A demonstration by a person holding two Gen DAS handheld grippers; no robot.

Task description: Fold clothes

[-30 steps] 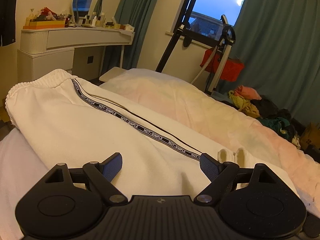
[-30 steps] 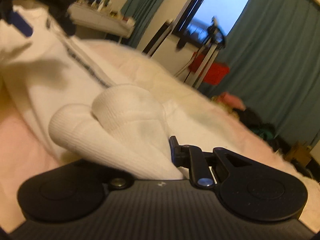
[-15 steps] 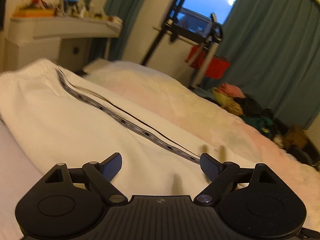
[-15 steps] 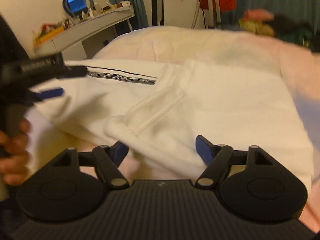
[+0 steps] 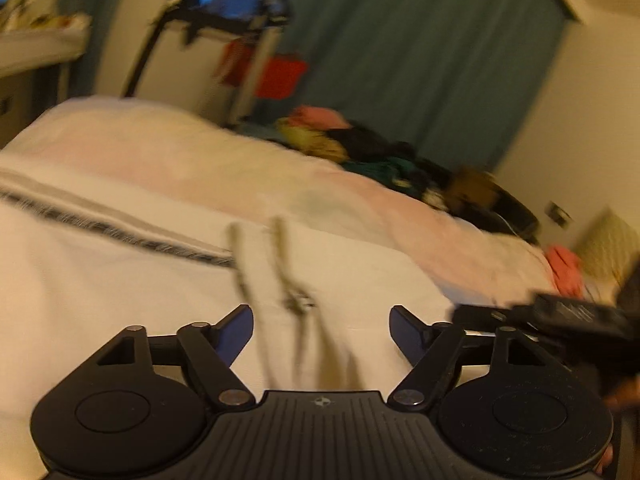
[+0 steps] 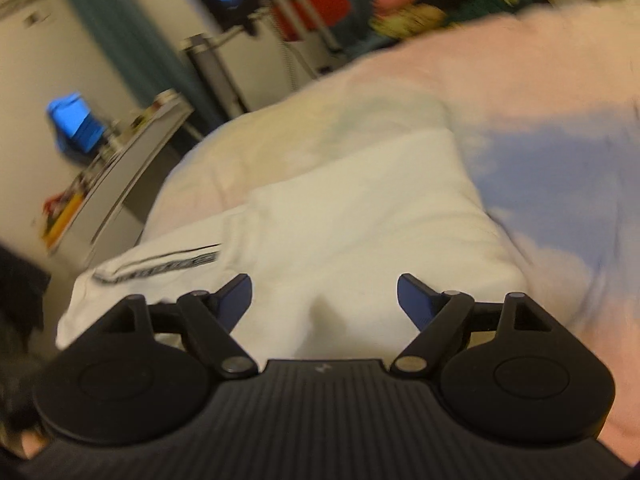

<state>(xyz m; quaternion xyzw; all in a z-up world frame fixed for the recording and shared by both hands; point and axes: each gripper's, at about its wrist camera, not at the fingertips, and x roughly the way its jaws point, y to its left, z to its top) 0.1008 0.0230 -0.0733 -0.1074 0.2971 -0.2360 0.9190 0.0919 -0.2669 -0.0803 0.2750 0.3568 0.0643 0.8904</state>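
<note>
The left tool (image 5: 321, 326) has its two fingers spread wide with nothing between them, and the right tool (image 6: 324, 294) is spread the same way, empty. Both hang just above the white trousers (image 6: 360, 216), which lie folded on the bed (image 5: 420, 220).

The trousers are thick, soft white cloth, doubled over into a broad flat pad with a rounded fold along the right edge. A dark printed stripe (image 6: 168, 262) runs along the lower layer and vanishes under the folded-over part. The picture is blurred, so the lettering on it cannot be read.

From the left tool's camera the stripe (image 5: 120, 232) crosses the cloth from the left, and two ribbed cuffs (image 5: 260, 248) show as smeared vertical lines just ahead of the fingers. That view alone shows the right tool's dark body (image 5: 560, 316) at the far right edge, a pile of coloured clothes (image 5: 360, 148) beyond the bed and the teal curtain (image 5: 420, 60). The right tool's camera alone shows the cluttered desk (image 6: 120, 168) to the left of the bed.
</note>
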